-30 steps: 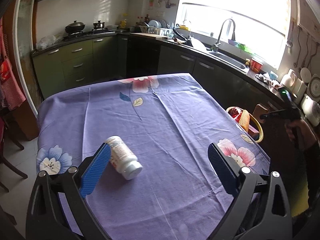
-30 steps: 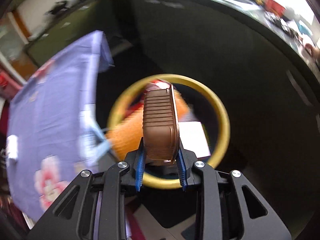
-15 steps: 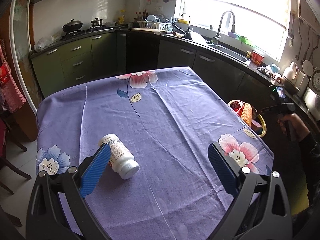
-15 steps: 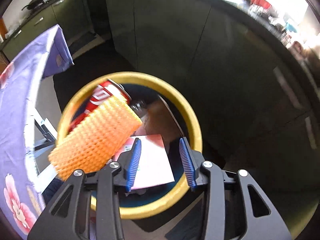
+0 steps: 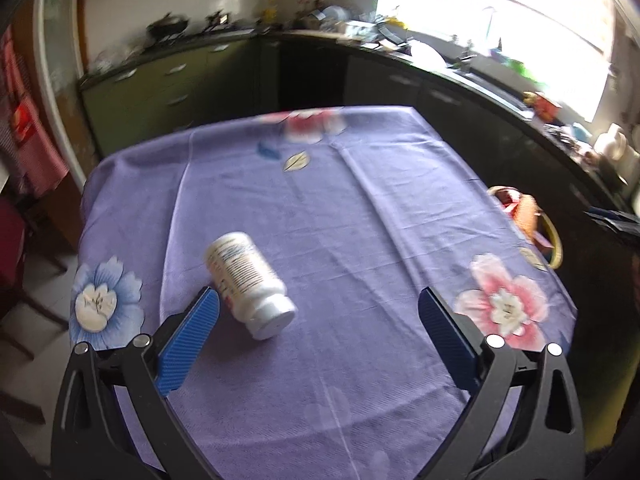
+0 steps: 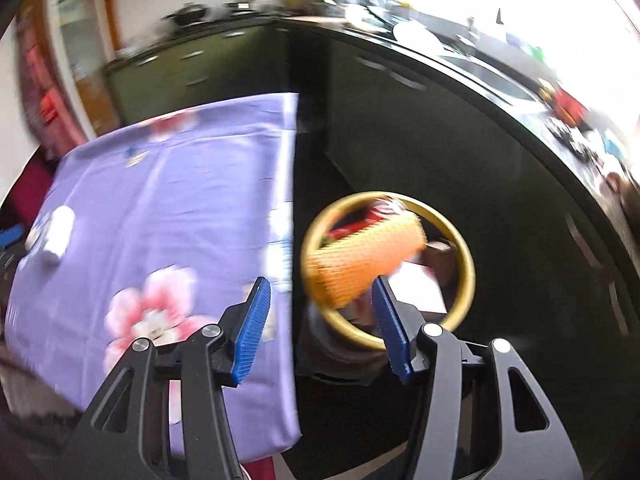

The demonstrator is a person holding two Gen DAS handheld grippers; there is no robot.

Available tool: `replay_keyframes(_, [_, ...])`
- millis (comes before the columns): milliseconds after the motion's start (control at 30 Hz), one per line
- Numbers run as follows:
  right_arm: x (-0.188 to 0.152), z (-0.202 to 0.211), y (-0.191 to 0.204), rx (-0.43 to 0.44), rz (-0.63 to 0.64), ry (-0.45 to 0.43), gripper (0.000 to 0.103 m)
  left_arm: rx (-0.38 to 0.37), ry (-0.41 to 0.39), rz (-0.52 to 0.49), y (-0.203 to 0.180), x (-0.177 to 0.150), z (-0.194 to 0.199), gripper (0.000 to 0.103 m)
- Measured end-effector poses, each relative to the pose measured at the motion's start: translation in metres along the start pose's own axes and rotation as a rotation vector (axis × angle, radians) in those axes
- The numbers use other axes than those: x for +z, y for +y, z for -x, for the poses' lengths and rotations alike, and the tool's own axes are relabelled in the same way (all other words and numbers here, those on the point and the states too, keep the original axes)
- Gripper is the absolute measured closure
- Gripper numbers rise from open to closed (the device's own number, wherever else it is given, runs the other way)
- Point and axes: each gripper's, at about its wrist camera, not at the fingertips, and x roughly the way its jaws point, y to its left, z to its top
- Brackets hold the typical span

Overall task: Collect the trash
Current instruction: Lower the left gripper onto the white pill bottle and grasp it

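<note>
The left gripper (image 5: 318,322) hangs wide open over the counter (image 5: 360,380), spread with a purple flowered cloth, its left blue pad just beside a white plastic pill bottle (image 5: 248,282) lying on its side with the cap toward the camera. The right gripper (image 6: 320,318), empty with jaws opening, hovers at the counter's edge above a round yellow-rimmed bin (image 6: 466,276) on the floor, which holds an orange spiky sheet (image 6: 364,264), a red can (image 6: 376,210) and white paper (image 6: 416,288).
</note>
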Motion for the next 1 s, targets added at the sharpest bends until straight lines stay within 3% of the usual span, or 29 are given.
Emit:
replay_keyframes(233, [-0.011,0.011,0.044,0.086,0.110,-0.023,0.048,0.140,0.074,0.125,0.031,0.007,-0.046,0.008])
replay_keyframes(467, [-0.012,-0.006,0.046,0.125,0.133,-0.002,0.048,0.214,0.097,0.133,0.037,0.012,-0.075,0.008])
replay_keyframes(633, [-0.011,-0.014,0.045,0.129,0.132,0.008,0.048,0.203,0.143,0.137,0.040,0.010,-0.087,0.037])
replay_keyframes(800, [-0.011,-0.019,0.045,0.132,0.131,0.015,0.047,0.191,0.154,0.124,0.040,0.005,-0.089,0.057])
replay_keyframes(1000, [-0.012,-0.020,0.045,0.127,0.126,0.016,0.047,0.181,0.143,0.083,0.031,0.003,-0.088,0.059])
